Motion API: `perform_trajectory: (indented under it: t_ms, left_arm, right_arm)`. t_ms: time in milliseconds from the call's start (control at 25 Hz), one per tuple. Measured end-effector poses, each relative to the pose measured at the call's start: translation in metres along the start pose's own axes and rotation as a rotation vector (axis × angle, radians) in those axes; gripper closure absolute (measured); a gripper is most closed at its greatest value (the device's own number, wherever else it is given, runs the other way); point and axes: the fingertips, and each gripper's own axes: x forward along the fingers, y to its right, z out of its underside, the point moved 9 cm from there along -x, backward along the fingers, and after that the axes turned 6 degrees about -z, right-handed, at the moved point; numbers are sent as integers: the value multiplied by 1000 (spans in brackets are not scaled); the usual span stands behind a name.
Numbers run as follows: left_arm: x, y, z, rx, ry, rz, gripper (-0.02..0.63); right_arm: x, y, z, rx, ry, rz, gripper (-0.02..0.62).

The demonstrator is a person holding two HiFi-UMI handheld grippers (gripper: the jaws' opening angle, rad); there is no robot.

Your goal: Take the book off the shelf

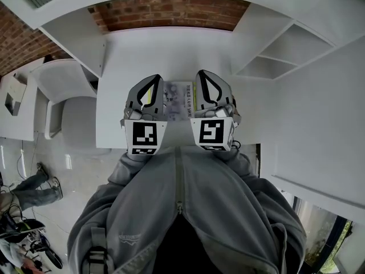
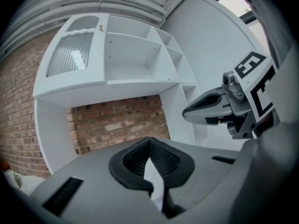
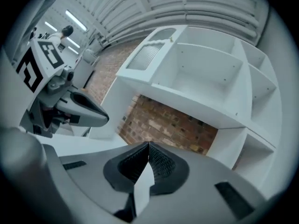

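The book [image 1: 178,100], pale cover with print, lies flat on the white desk [image 1: 171,50] between my two grippers. My left gripper [image 1: 154,77] is at its left edge and my right gripper [image 1: 203,73] at its right edge, side by side, both pointing toward the back wall. In the left gripper view the jaws [image 2: 149,140] meet at the tips, with only a thin white sliver showing in the gap behind them. The right gripper view shows the same closed jaws [image 3: 148,144]. Neither gripper view shows the book, and I cannot see either gripper holding it.
White open shelves [image 1: 274,56] stand at the right of the desk, with a wall cabinet [image 2: 117,55] above and a brick wall [image 1: 171,10] behind. A white chair [image 1: 68,96] stands to the left. Another person's legs [image 1: 34,187] are on the floor at lower left.
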Motion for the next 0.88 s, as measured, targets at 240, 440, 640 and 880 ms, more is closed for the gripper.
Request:
perform_trajectory:
  t_ms: [240,440,640,880]
  left_arm:
    - [-9,-5,-17,-95,89,-39,600]
    - [-11,-6,-26,-160,140,-57,600]
    - [-13,-6,-30,-172,166,-74,600]
    - [-13,-4,-28,-148,157,-71,600]
  right_arm:
    - [-11,12,-11,272,154,-5,568]
    - [-15,18,-11,380,204,3,568]
    - [-15,13,-10,392,218,-9,569]
    - [-13,11,-5,423,205,-41,569]
